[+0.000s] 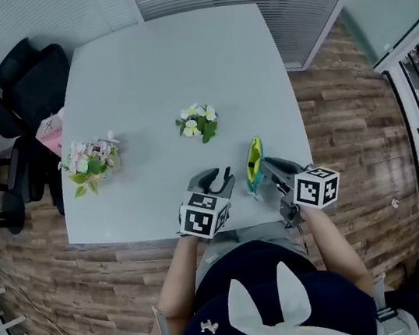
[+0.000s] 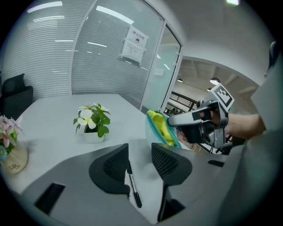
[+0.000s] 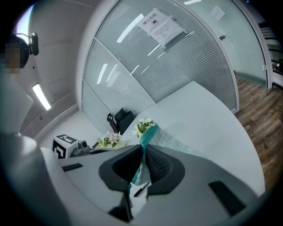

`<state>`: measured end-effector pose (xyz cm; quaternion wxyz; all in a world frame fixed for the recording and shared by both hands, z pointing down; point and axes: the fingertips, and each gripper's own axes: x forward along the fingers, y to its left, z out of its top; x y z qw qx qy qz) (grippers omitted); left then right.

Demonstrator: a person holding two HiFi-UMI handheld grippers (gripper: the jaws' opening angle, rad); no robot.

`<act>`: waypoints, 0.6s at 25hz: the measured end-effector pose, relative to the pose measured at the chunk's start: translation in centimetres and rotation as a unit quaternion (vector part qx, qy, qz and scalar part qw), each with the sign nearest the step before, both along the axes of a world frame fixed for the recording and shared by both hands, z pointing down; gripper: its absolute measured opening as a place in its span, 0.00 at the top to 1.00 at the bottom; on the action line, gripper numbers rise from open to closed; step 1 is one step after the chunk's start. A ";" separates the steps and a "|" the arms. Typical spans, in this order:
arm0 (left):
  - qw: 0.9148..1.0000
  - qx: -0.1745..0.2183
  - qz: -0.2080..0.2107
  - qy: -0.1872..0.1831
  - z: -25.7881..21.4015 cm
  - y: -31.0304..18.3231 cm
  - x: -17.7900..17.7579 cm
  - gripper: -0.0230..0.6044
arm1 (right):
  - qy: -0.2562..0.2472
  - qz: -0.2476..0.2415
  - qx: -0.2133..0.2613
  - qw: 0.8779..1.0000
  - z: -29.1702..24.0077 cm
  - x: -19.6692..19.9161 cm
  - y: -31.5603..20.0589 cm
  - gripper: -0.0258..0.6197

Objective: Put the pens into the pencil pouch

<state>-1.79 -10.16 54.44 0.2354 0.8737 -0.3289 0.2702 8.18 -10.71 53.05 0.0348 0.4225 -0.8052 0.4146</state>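
Far left, off the table (image 1: pixel 169 59): black chair (image 1: pixel 22 82). On the table's left side, a pot of pink flowers (image 1: pixel 91 159); further right, a small white-flowered plant (image 1: pixel 199 122). Both well apart from the work at the near edge.

Left gripper (image 2: pixel 140 150): jaws stand apart, pads pressing on nothing. Pointed forward and down at the tabletop near the front edge.

Pen (image 2: pixel 133 185): lies flat on the table in the gap between the left gripper's jaws, hard up along the inner side of the left jaw and clear of the right one. Whether it brushes the left pad, cannot tell. Slim and dark with a paler middle. Long axis runs nearly along the gripper's own line: one end up between the pads, the other toward the camera, slanting slightly right. Outside the pouch.

Pouch (image 2: pixel 161 128): just right of and beyond the left gripper's jaws, close but not touching them. Teal outside, yellow lining. Standing on edge on the table, mouth open and turned toward the left gripper. In the head view its long axis runs away from the person.

Right gripper (image 3: pixel 143 150): jaws nearly together, clamped on the pouch's teal fabric at its right-hand rim, holding it upright.
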 end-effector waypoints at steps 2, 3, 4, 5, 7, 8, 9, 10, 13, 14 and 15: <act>1.000 -0.006 -0.010 -0.011 0.9 0.6 -0.8 0.72 | 0.002 0.000 -0.001 1.000 0.0 0.0 0.1 0.90; 1.000 -0.009 -0.016 -0.018 1.3 0.9 -1.2 0.72 | 0.002 -0.001 -0.001 1.000 0.0 0.0 0.1 0.90; 0.999 -0.012 -0.022 -0.023 1.8 1.2 -1.5 0.72 | 0.003 -0.002 -0.001 1.000 0.0 -0.1 0.2 0.90; 0.999 -0.015 -0.027 -0.027 2.3 1.5 -1.9 0.72 | 0.004 -0.003 -0.001 1.000 0.0 -0.1 0.2 0.90; 0.999 -0.021 -0.033 -0.035 3.2 2.1 -2.5 0.72 | 0.007 -0.005 -0.001 1.000 0.0 -0.3 0.1 0.90; 0.998 -0.025 -0.035 -0.040 3.7 2.5 -2.8 0.72 | 0.009 -0.007 -0.001 1.000 0.0 -0.4 0.1 0.90; 0.998 -0.031 -0.035 -0.045 4.3 2.9 -3.0 0.72 | 0.011 -0.008 0.000 1.000 0.0 -0.5 0.1 0.90; 0.998 -0.036 -0.035 -0.049 4.8 3.4 -3.1 0.72 | 0.013 -0.009 0.000 1.000 0.0 -0.6 0.1 0.90; 0.997 -0.052 -0.030 -0.058 6.4 4.6 -3.2 0.72 | 0.017 -0.012 0.001 1.000 0.0 -0.7 0.2 0.90; 0.996 -0.057 -0.030 -0.060 6.8 5.0 -3.2 0.72 | 0.017 -0.012 0.001 1.000 0.0 -0.7 0.2 0.90; 0.996 -0.061 -0.029 -0.063 7.3 5.3 -3.2 0.72 | 0.017 -0.012 0.001 1.000 0.1 -0.6 0.3 0.90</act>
